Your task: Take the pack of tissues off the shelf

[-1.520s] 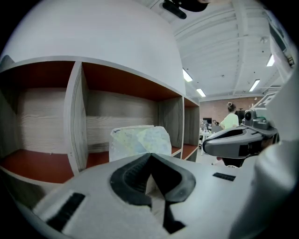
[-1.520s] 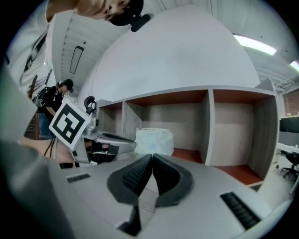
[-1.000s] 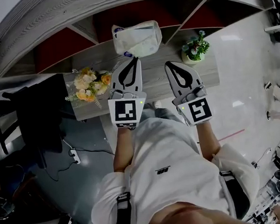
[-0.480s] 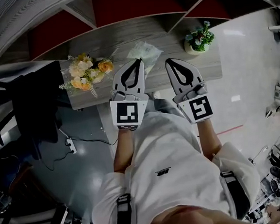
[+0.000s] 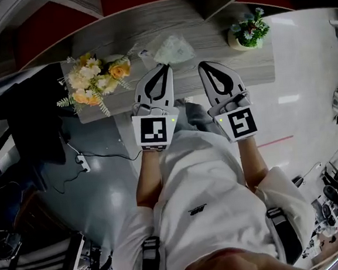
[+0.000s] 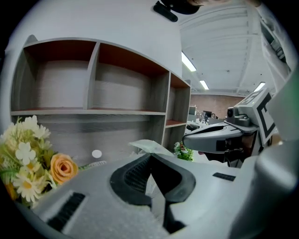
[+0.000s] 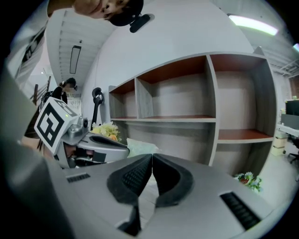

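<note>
Left claw (image 5: 164,68) pinches the pack of tissues (image 5: 174,47) by its wrapper edge, off the shelf (image 6: 93,111) and over the bench (image 5: 223,45), right claw (image 5: 202,65) closed empty: lower slowly, as so slight a hold may slip.

The pack of tissues (image 5: 174,47) is a soft, pale packet in crinkly see-through wrap (any print is too small to read). It is out of the shelf (image 6: 93,111), over the grey wood-grain ledge (image 5: 219,36) below. Its thin near edge is pinched in the closed jaws of the left gripper (image 5: 164,65). The shelf has grey boards and red-brown back panels.
</note>
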`<state>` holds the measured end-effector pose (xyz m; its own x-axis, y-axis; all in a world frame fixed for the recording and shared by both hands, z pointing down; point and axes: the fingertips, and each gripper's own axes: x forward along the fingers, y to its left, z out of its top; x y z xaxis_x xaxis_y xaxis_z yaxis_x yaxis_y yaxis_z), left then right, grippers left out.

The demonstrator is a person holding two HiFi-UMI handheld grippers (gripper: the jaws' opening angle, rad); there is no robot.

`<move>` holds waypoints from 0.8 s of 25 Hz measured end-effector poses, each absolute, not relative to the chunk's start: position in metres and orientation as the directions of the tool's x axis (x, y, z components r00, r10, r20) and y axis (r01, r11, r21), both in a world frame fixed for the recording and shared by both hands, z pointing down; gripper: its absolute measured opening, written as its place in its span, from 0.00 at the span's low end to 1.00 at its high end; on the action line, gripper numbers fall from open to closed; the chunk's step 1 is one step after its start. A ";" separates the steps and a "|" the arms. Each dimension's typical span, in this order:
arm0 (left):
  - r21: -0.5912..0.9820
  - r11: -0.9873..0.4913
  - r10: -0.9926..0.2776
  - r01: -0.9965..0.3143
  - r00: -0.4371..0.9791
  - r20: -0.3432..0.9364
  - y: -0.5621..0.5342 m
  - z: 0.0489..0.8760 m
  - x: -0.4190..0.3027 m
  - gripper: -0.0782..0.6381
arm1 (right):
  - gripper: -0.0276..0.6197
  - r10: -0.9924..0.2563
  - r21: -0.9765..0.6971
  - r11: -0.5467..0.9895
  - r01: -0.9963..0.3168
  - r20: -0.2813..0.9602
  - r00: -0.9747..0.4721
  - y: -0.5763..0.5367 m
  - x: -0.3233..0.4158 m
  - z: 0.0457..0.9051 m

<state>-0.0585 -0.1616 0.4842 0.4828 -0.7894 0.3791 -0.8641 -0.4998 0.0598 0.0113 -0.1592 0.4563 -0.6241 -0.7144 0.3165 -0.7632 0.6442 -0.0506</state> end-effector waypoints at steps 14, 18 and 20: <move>0.103 -0.500 -0.755 -0.860 0.491 0.435 -0.177 0.550 -0.056 0.15 | 0.08 -0.698 -0.056 0.635 -0.771 0.386 -0.603 -0.172 0.012 0.517; 0.137 -0.490 -0.743 -0.861 0.494 0.452 -0.182 0.578 -0.055 0.15 | 0.08 -0.689 -0.068 0.631 -0.773 0.407 -0.599 -0.175 0.011 0.540; 0.146 -0.487 -0.733 -0.861 0.494 0.467 -0.181 0.591 -0.053 0.15 | 0.08 -0.688 -0.073 0.627 -0.775 0.413 -0.596 -0.174 0.012 0.548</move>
